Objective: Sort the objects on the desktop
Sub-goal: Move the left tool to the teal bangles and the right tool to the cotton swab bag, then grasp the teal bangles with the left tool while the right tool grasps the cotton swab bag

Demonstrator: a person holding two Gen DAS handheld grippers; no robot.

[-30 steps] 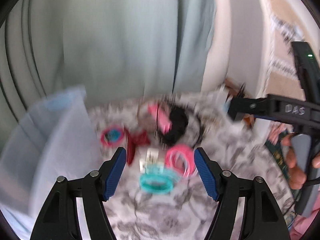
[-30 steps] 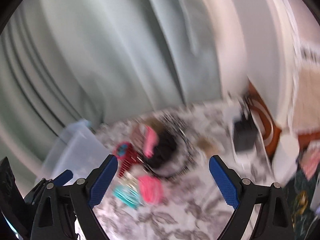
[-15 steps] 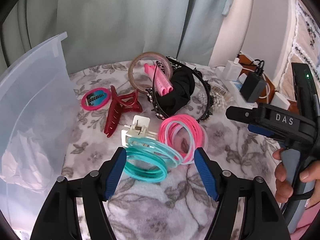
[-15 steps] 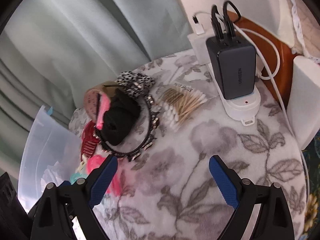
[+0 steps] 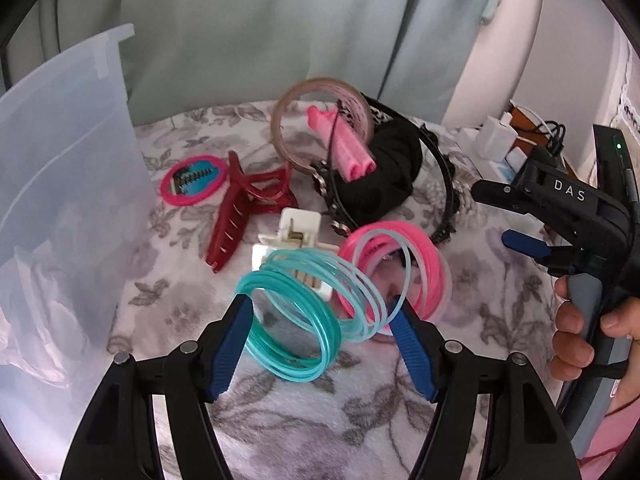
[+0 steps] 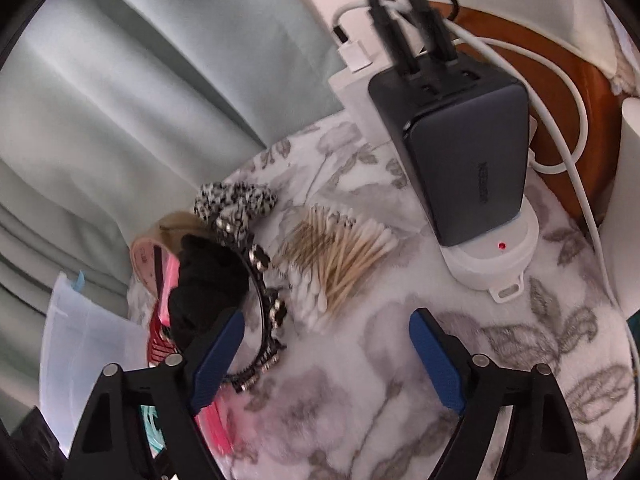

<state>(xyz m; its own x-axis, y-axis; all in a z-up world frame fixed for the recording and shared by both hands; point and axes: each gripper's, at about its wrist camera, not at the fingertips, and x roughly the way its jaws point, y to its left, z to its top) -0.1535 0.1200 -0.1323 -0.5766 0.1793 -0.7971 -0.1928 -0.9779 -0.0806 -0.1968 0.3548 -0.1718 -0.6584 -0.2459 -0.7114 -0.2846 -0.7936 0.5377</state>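
A stack of teal bangles (image 5: pixel 296 316) lies on the floral cloth between the fingertips of my left gripper (image 5: pixel 320 304), which is open; the pads do not press on the rings. Pink bangles (image 5: pixel 400 268) and a white clip (image 5: pixel 296 236) lie just beyond. Further back are a red claw clip (image 5: pixel 240 216), a pink round mirror (image 5: pixel 194 180), a tape roll (image 5: pixel 320 128), pink rollers (image 5: pixel 348 152) and a black scrunchie (image 5: pixel 384 176). My right gripper (image 6: pixel 326 320) hangs over bare cloth with its jaws closing and nothing between them. A studded headband (image 6: pixel 268 308) lies by its left finger, and cotton swabs (image 6: pixel 336 252) lie ahead.
A clear plastic bin (image 5: pixel 60 200) stands at the left of the table. A black charger (image 6: pixel 468 160) sits on a white power strip (image 6: pixel 492 268) with cables at the back right. A curtain hangs behind. A hand (image 5: pixel 576 328) holds the right gripper (image 5: pixel 496 216).
Both grippers have sunk toward the table. The teal bangles now sit between the left fingertips. The right jaws have narrowed a little.
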